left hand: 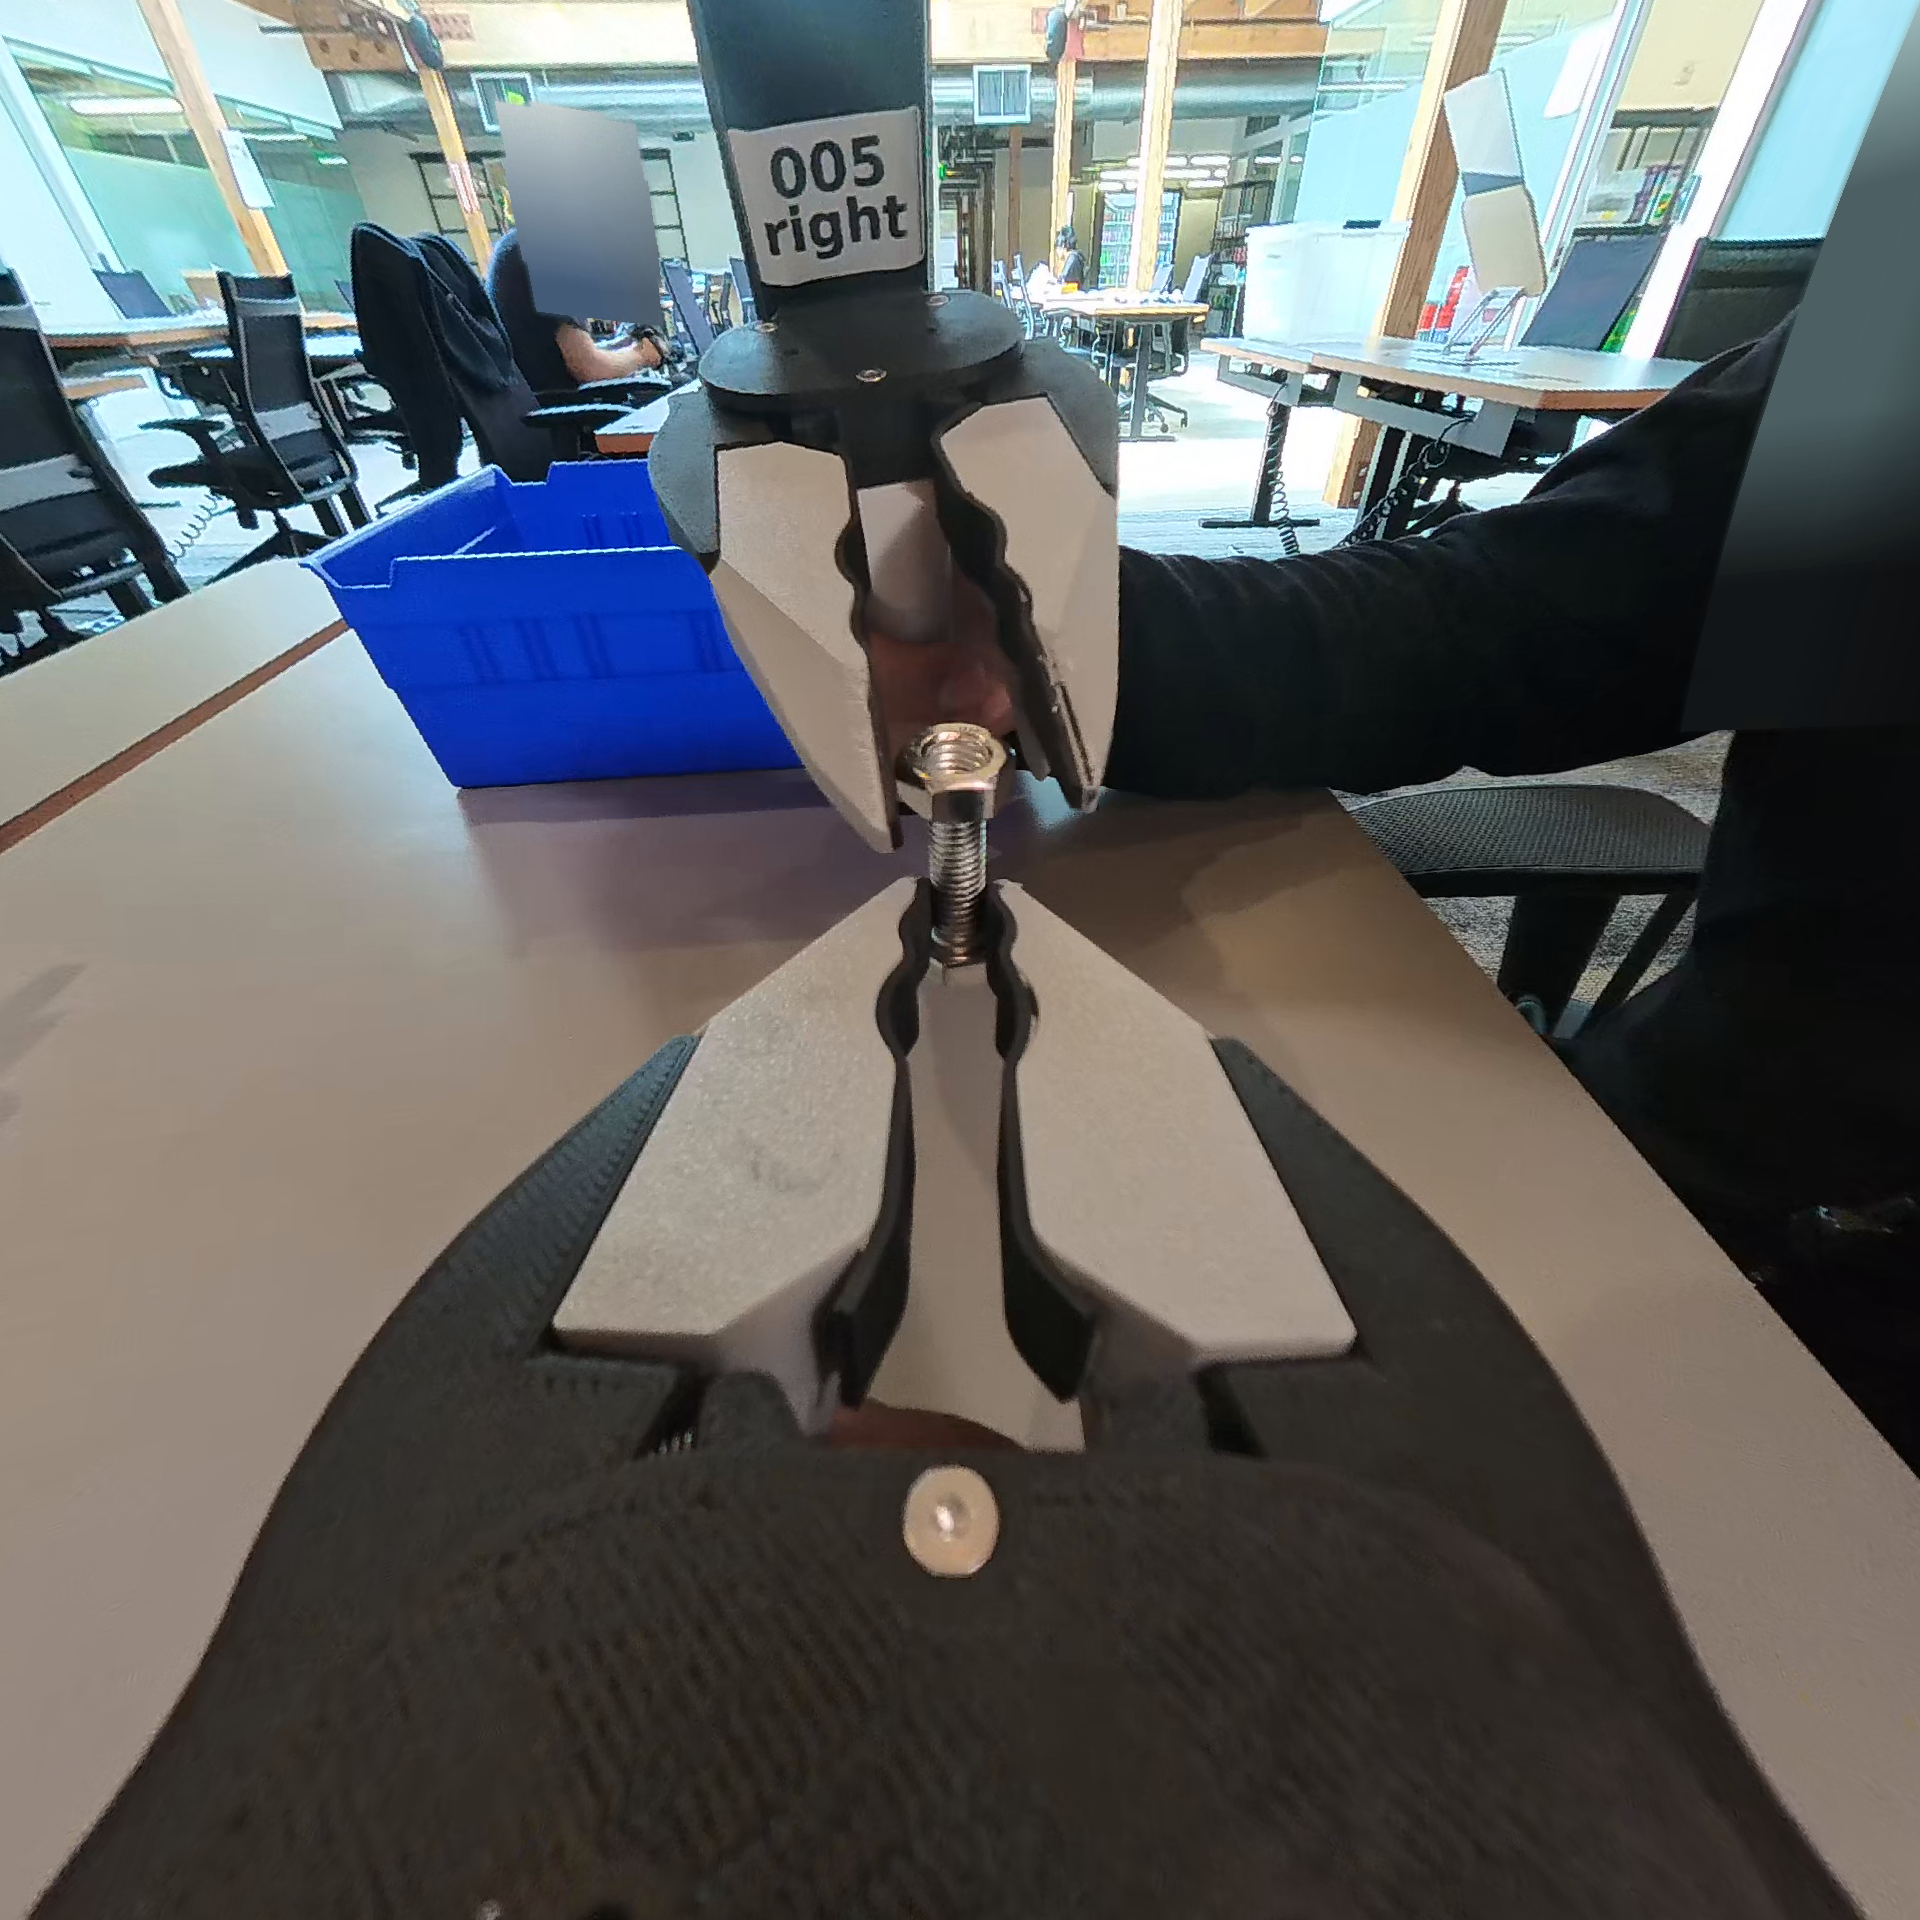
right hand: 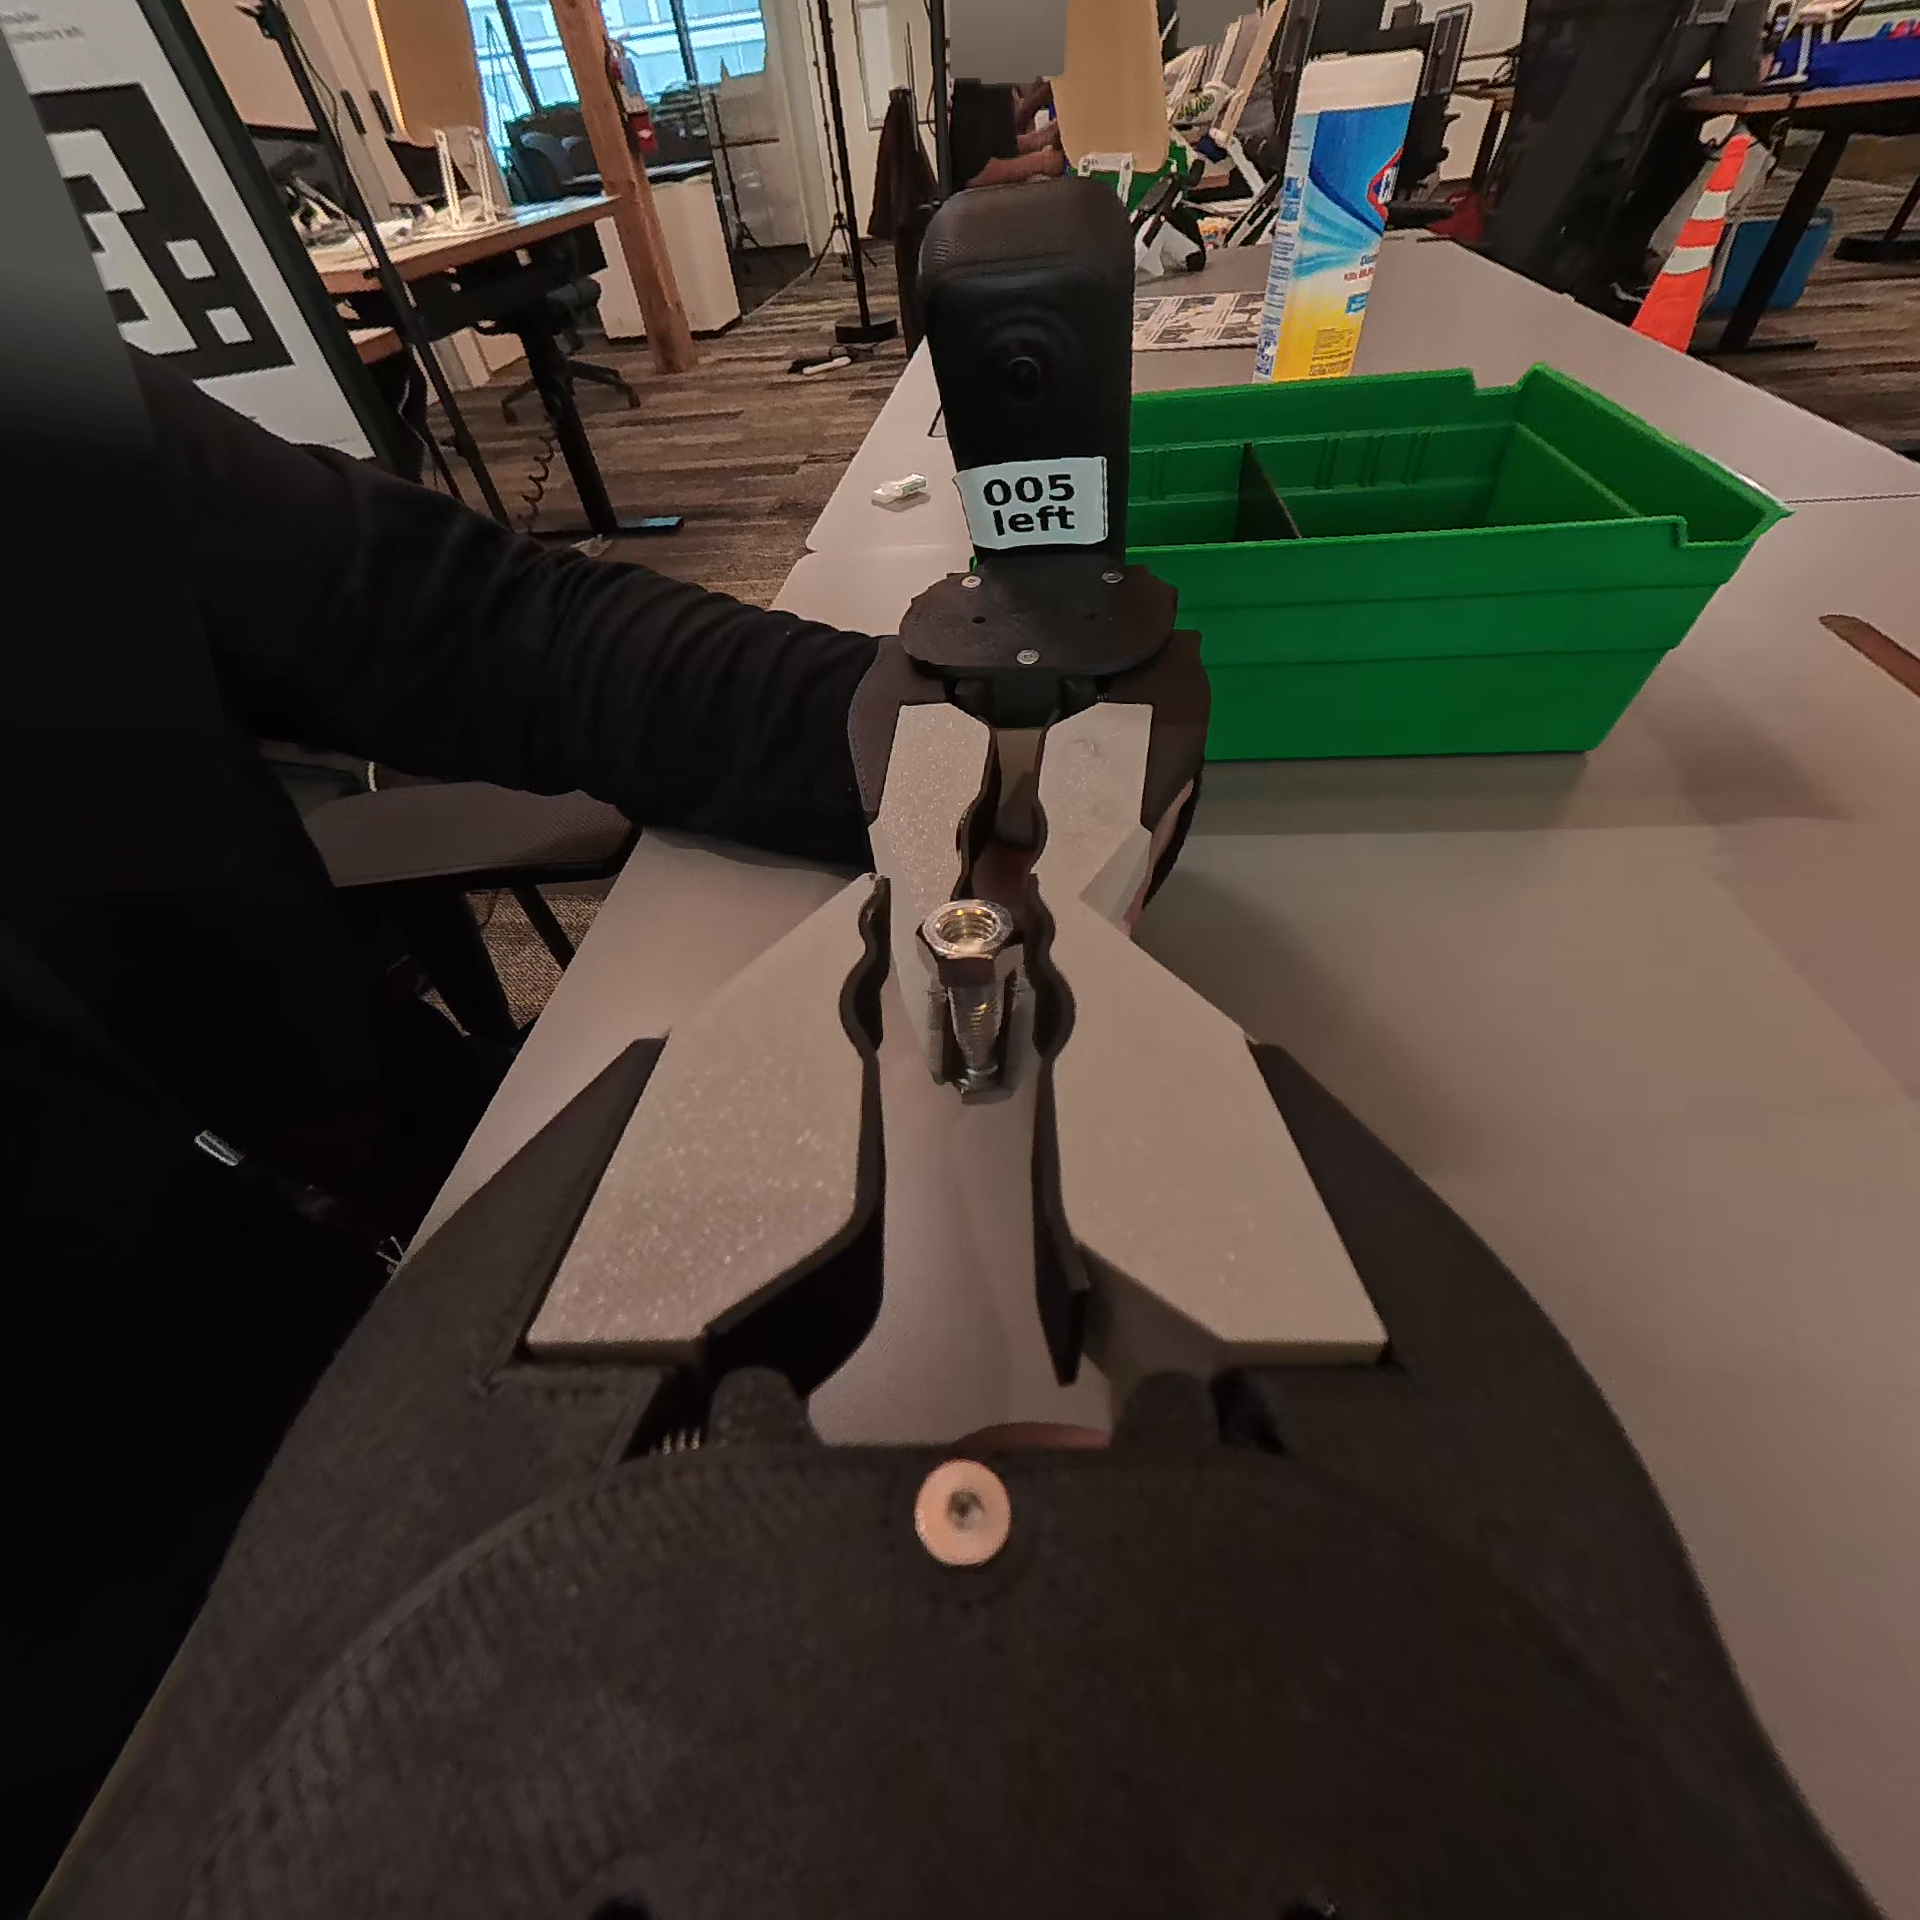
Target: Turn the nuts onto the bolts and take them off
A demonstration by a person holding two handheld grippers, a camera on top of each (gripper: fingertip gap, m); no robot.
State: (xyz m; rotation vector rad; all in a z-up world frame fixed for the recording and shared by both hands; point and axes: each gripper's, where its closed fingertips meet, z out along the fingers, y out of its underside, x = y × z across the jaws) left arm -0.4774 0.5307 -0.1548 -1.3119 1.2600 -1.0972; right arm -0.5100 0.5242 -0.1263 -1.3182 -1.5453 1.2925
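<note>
Bolt [left hand: 954, 883] pinched upright by left gripper [left hand: 956, 914]; right gripper [left hand: 977, 800] apparently clamps its nut [left hand: 951, 756] (blue bin [left hand: 540, 644] behind, green bin [right hand: 1455, 623] opposite).

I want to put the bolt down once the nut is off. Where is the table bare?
Bare table lies left of the left gripper, in front of the blue bin. More lies right of the right gripper, before the green bin. It is crowded where both grippers meet on the bolt and nut.

blue bin [left hand: 540, 644] | green bin [right hand: 1455, 582] | wipes canister [right hand: 1340, 208] | grey table [left hand: 260, 987]
</note>
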